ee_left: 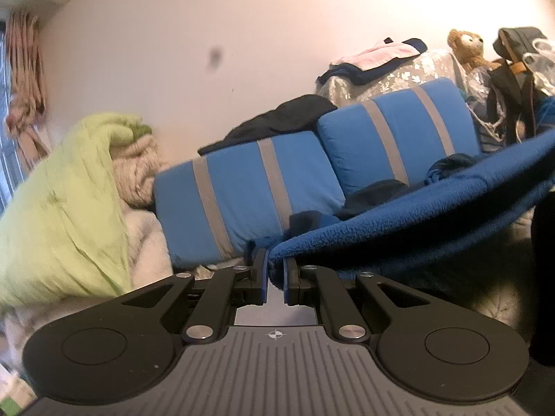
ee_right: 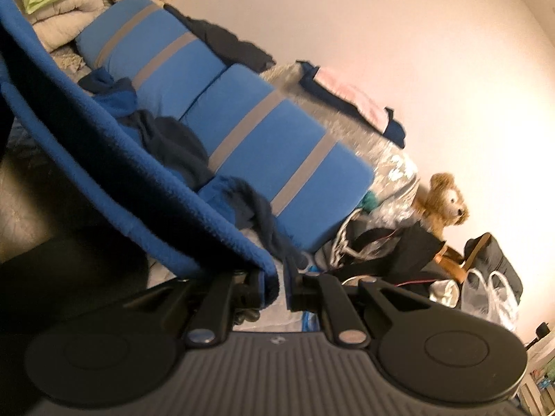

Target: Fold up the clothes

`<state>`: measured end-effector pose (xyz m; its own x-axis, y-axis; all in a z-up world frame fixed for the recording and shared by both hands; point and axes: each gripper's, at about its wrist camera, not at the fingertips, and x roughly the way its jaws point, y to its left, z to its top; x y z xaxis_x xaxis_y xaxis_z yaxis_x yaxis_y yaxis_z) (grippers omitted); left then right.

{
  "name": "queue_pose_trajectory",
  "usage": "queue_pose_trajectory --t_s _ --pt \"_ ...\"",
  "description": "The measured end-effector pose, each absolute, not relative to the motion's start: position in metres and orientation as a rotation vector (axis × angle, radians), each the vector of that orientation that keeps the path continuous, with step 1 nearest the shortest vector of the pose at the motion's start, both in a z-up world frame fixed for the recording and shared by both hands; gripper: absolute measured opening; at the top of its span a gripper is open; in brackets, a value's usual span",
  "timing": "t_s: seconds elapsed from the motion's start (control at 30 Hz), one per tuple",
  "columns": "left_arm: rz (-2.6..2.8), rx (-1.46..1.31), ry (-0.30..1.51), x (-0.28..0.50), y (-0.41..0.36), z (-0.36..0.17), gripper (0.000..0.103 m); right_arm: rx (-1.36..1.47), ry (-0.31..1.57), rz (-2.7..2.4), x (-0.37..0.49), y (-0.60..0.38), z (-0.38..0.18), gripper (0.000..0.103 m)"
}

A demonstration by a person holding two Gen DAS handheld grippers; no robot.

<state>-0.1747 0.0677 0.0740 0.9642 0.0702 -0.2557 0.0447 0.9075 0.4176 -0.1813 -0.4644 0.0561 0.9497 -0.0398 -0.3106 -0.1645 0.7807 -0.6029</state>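
Clamped in the left gripper (ee_left: 275,272) and right gripper (ee_right: 277,286), jaws pinching its edge, blue fleece garment (ee_left: 399,218) hangs stretched between them, partly hiding striped blue pillows (ee_left: 242,194); green blanket (ee_left: 62,190) lies left, teddy bear (ee_left: 466,48) right.

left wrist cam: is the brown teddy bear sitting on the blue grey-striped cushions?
No, the brown teddy bear sits against the wall on the silvery patterned cover, behind and apart from the blue grey-striped cushions.

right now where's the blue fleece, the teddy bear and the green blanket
blue fleece (ee_left: 399,222), left wrist view, on its stretched edge
teddy bear (ee_right: 442,204), right wrist view, on its head
green blanket (ee_left: 66,194), left wrist view, on its draped front
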Motion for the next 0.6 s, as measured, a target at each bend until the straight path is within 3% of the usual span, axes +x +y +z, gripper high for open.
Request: queue_pose_trajectory --t_s 0.23,0.43,0.47,0.53,0.6 --pt "0.023 0.44 0.339 -0.18 0.072 0.062 0.009 -0.649 0.346 0.096 -0.197 -0.463 0.051 0.023" --pt "0.019 0.448 0.449 -0.169 0.075 0.012 0.012 -0.606 0.44 0.108 -0.195 -0.464 0.011 0.033" --pt "0.017 0.447 0.458 -0.167 0.076 0.006 0.014 -0.59 0.454 0.103 -0.193 -0.466 0.007 0.036" --pt "0.038 0.404 0.461 -0.166 0.081 0.0 0.035 -0.543 0.485 0.089 -0.19 -0.47 0.002 0.04" --pt "0.047 0.298 0.456 -0.166 0.091 0.002 0.039 -0.504 0.509 0.081 -0.188 -0.473 -0.002 0.045"
